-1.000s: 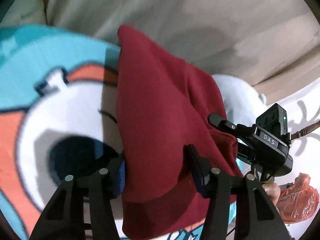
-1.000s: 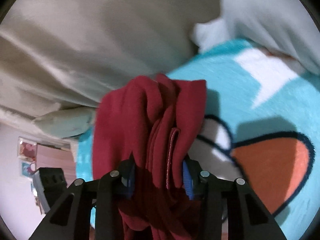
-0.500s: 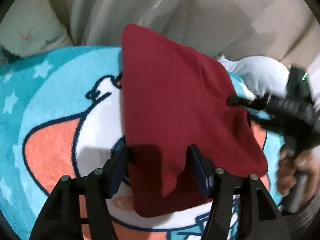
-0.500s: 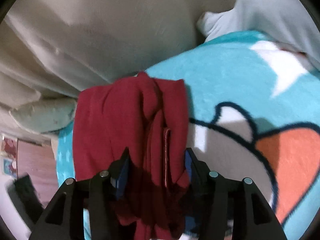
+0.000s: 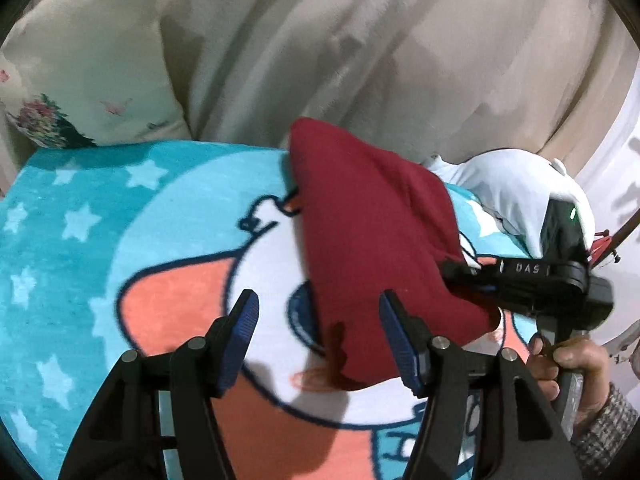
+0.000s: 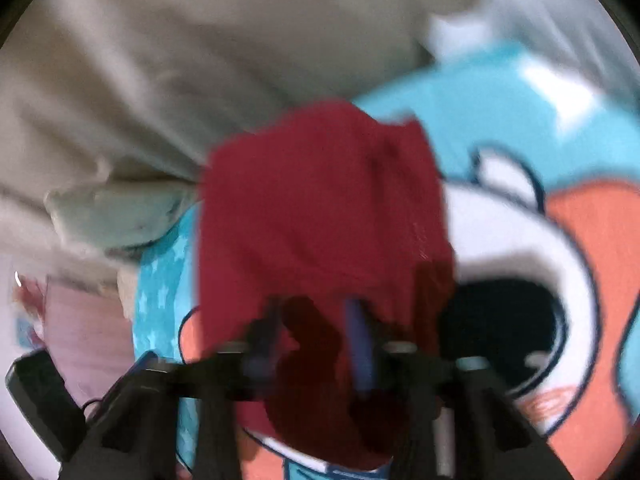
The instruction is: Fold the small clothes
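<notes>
L hand-held gripper let go; garment folded on blanket.
L hand-held gripper (image 5: 318,338) now released, off red garment (image 5: 372,248) w/ jaws apart; R hand-held gripper (image 6: 316,332) still clenched on its edge, blurred. Blanket (image 5: 80,240) beneath; fold nearly set.

Our black left gripper (image 5: 318,336) has blue ribbed pads (image 5: 240,340) and silver screws; our right gripper (image 5: 520,280) reads "DAS", held by a bare hand (image 5: 568,364) in a grey knit sleeve (image 5: 604,428).

Red garment (image 5: 372,248): dark red knit cloth, plain, folded into a bunched panel. One end is raised above the cartoon blanket (image 5: 120,248) and draped down onto it; the far corner lies near the blanket's back edge.
</notes>
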Motion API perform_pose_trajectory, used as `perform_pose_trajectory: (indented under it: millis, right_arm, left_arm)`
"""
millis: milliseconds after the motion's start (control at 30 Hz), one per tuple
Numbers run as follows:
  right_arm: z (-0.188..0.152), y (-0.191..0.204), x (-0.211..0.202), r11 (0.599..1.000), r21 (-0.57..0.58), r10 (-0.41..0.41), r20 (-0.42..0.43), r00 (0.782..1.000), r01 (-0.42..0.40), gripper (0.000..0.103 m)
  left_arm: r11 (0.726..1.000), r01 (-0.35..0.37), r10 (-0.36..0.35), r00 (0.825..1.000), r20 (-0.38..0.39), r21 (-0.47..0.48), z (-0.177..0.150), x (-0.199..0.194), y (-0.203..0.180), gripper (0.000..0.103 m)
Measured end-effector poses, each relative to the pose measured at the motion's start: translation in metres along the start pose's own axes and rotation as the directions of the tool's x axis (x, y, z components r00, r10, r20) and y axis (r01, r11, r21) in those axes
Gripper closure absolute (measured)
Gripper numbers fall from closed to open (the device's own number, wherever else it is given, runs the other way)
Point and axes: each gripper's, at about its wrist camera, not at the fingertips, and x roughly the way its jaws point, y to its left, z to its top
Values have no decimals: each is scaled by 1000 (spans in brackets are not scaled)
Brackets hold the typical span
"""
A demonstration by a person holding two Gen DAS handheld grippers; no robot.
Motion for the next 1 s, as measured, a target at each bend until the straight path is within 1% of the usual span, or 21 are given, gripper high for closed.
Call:
perform_pose_trajectory:
  millis: [33,100,133,167,200,267,300,333,367,400,467,500,533,633,767,867,1000]
  right_arm:
    - [-4,-19,0,993,95,65,11,998,-66,103]
    - [-11,-38,-3,968,200,149,37,988,-154,103]
    - [-14,-41,-4,962,216,162,42,986,-167,103]
    - [-16,-38,-8,969,197,146,43,988,-152,102]
    - [-17,-30,-13,981,155,112,43,993,-117,101]
    - [-21,-10,-14,994,86,59,49,997,-63,97]
    - [-22,-1,-15,997,62,45,54,997,-49,86]
    - [-25,3,-23,998,35,40,65,997,-42,72]
    - [-28,10,-29,999,11,34,78,996,-35,65]
    - [-29,18,-33,1000,-13,16,90,996,-15,55]
    - [-33,29,-43,995,-86,-35,116,993,45,54]
    - [-39,32,-50,989,-124,-64,121,991,79,54]
    - [-39,33,-53,985,-143,-78,123,989,95,54]
    - [-54,32,-67,969,-207,-114,114,987,136,50]
    - [-74,19,-78,947,-267,-163,81,983,179,49]
    - [-91,5,-84,936,-294,-184,57,981,192,49]
    - [-106,0,-87,921,-330,-203,45,978,206,49]
  left_arm:
    - [1000,-9,9,1000,9,2,0,-3,3,41]
    - [999,-35,34,999,33,6,-2,-10,8,41]
    - [999,-51,51,997,49,9,-3,-14,8,41]
    - [997,-71,70,995,67,15,-4,-18,7,41]
    - [995,-94,92,992,86,21,-5,-22,5,40]
    - [988,-150,145,981,127,32,-10,-34,-1,38]
    - [984,-173,166,975,148,35,-12,-41,-6,37]
    - [978,-203,193,966,174,39,-15,-49,-12,34]
    - [972,-232,220,956,195,40,-18,-56,-17,29]
    - [963,-268,254,941,223,35,-22,-66,-24,27]
    - [952,-305,292,922,255,16,-30,-80,-34,19]
    - [946,-323,311,913,263,1,-36,-87,-41,16]
    - [944,-331,321,910,262,-7,-40,-91,-45,15]
    - [935,-353,347,907,238,-20,-55,-97,-62,15]
    - [936,-349,351,916,192,-46,-72,-99,-79,15]
    - [933,-357,361,918,166,-54,-82,-100,-94,15]
    - [927,-371,375,915,148,-55,-91,-100,-109,15]
